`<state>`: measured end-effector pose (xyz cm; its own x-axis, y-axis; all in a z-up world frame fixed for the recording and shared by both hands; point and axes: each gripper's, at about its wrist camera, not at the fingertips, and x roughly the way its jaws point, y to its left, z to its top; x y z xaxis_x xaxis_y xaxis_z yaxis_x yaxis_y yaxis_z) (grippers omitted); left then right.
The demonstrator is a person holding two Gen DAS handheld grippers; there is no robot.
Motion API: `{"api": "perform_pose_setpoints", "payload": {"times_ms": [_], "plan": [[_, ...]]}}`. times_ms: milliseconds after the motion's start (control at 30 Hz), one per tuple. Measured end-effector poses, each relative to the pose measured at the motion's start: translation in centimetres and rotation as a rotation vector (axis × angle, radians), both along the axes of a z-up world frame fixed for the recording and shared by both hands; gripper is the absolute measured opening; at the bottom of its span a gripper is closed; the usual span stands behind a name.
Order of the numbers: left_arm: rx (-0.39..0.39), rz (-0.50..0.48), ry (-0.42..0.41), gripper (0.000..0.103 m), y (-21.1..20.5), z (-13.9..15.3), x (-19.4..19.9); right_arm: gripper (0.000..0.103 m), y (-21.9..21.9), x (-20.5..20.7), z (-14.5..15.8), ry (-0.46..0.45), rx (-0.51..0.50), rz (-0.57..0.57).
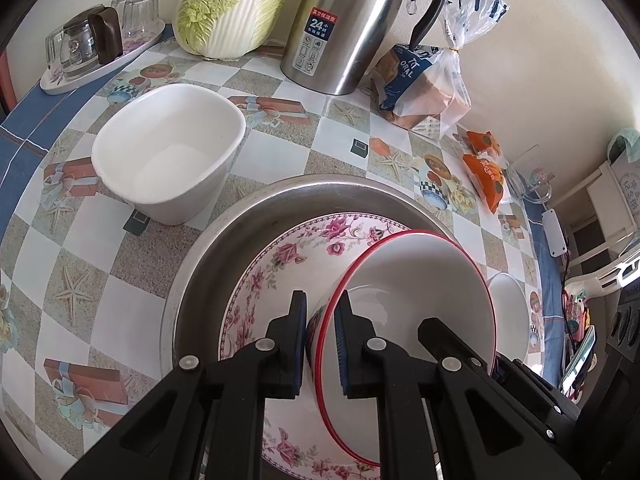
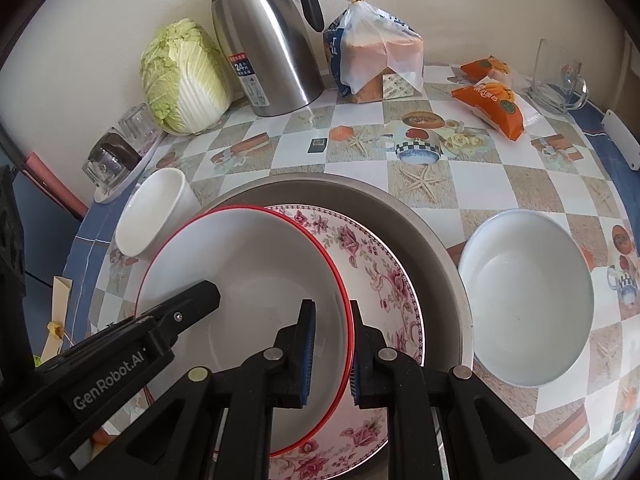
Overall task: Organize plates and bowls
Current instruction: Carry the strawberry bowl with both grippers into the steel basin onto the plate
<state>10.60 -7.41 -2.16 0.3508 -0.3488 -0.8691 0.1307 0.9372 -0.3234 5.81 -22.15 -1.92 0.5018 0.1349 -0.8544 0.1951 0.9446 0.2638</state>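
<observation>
A white bowl with a red rim (image 1: 420, 272) (image 2: 240, 264) rests tilted on a pink floral plate (image 1: 288, 256) (image 2: 372, 264), which lies in a steel basin (image 1: 248, 216) (image 2: 420, 216). My left gripper (image 1: 320, 300) is shut on the bowl's left rim, one pad inside and one outside. My right gripper (image 2: 332, 312) is shut on the opposite rim in the same way. On the patterned table, a white squarish bowl (image 1: 168, 152) (image 2: 156, 216) stands left of the basin. A white round bowl (image 2: 528, 300) (image 1: 508, 304) stands to its right.
Against the back wall stand a steel kettle (image 1: 352, 24) (image 2: 272, 52), a cabbage (image 1: 232, 8) (image 2: 180, 76) and a bag of bread (image 2: 376, 60). Orange snack packs (image 2: 492, 104) and a glass mug (image 2: 556, 76) are at the back right. A tray of glassware (image 1: 92, 48) is at the back left.
</observation>
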Motion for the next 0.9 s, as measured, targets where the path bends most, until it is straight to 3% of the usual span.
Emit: {"api": "perform_pose_setpoints", "payload": {"times_ms": [700,900], "plan": [[-0.032,0.022,0.019,0.012,0.24,-0.47,0.50,0.017,0.11,0.33,-0.20,-0.013,-0.010,0.002],[-0.019,0.016,-0.009,0.012,0.28,0.14,0.33,0.017,0.04,0.24,-0.03,-0.022,-0.016,0.004]]}}
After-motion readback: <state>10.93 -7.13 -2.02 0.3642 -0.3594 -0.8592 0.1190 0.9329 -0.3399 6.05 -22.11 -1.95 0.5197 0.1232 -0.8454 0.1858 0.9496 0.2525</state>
